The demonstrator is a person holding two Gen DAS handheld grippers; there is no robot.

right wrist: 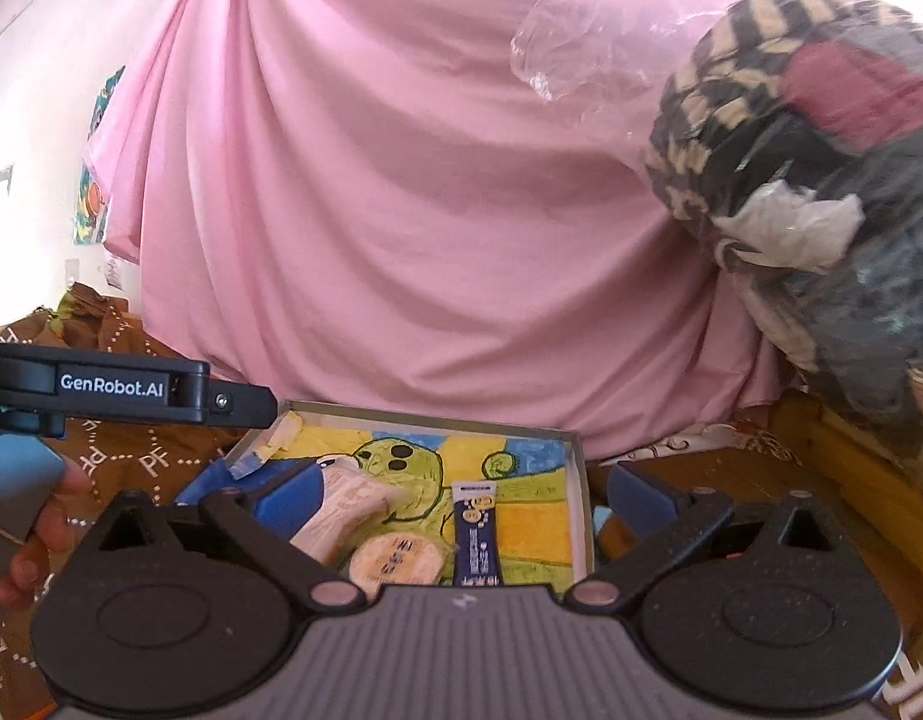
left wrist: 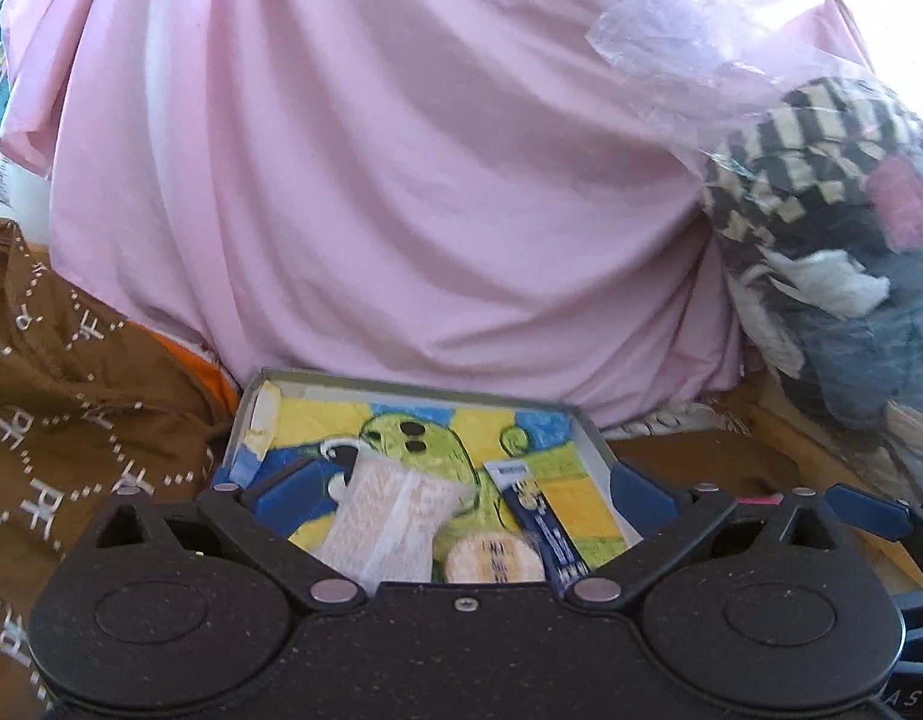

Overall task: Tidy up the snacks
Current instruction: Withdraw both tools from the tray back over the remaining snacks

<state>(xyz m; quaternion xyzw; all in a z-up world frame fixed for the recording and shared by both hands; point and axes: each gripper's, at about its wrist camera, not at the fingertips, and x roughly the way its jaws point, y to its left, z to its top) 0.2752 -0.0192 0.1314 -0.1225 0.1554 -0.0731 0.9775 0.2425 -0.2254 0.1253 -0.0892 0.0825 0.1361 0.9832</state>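
My left gripper (left wrist: 455, 483) has its jaws spread wide, and a pale translucent snack packet (left wrist: 389, 516) stands blurred between them, nearer the left jaw; it touches neither jaw that I can see, so I take it to be loose, perhaps just let go over the tray (left wrist: 587, 420). My right gripper (right wrist: 461, 489) is spread just as wide and holds nothing. Ahead of its jaws, inside the tray, the round biscuit pack (right wrist: 395, 558) lies near the middle and the blue stick pack (right wrist: 476, 534) just right of it, both flat on the tray's cactus drawing (right wrist: 401, 462). The packet leans over by the right gripper's left jaw. To do this step well, I would let the packet settle fully before moving, then lift my left jaws straight back so they do not drag it over the tray's left wall. It should end flat beside the biscuit pack, not across it. Much is hidden: each gripper body covers the near edge of the tray, so I cannot see whether the packet's lower end rests on the tray floor. Its print is too smeared to read. Whatever lies under the pink sheet (left wrist: 371, 180) is wholly covered.
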